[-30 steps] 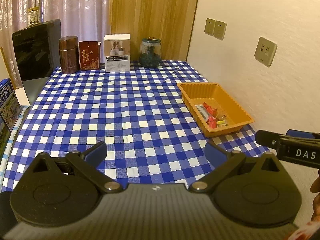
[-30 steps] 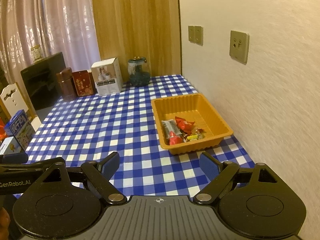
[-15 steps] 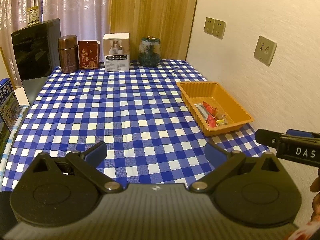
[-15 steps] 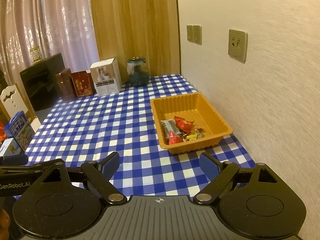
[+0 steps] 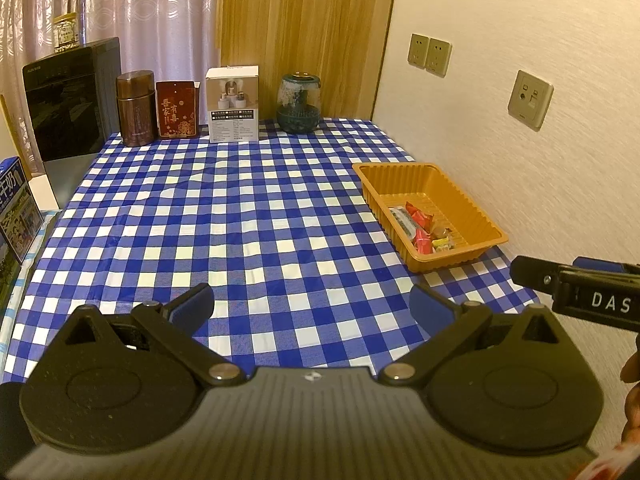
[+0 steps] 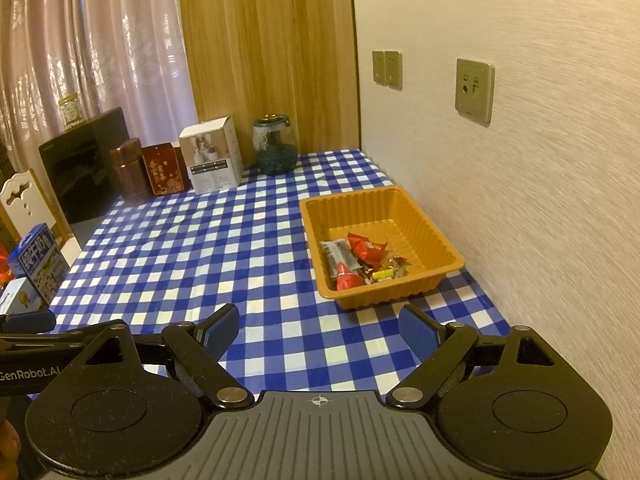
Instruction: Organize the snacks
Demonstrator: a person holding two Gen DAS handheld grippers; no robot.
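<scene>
An orange tray (image 5: 476, 216) (image 6: 432, 224) stands on the blue checked tablecloth near the right wall. Several wrapped snacks (image 5: 420, 224) (image 6: 356, 256) lie in its near half: red packets, a grey bar and small candies. My left gripper (image 5: 311, 307) is open and empty, held above the near middle of the table. My right gripper (image 6: 319, 330) is open and empty, just short of the tray's near edge. The right gripper also shows at the right edge of the left wrist view (image 5: 576, 288).
At the table's far edge stand a brown canister (image 5: 136, 108), a red box (image 5: 177, 109), a white box (image 5: 233, 103) and a glass jar (image 5: 299, 103). A black appliance (image 5: 68, 100) and milk cartons (image 6: 38, 260) are at the left. The wall (image 6: 540, 160) runs along the right.
Both grippers have drawn back and lifted slightly, so the tray sits a little farther off in both views. Both stay open and empty.
</scene>
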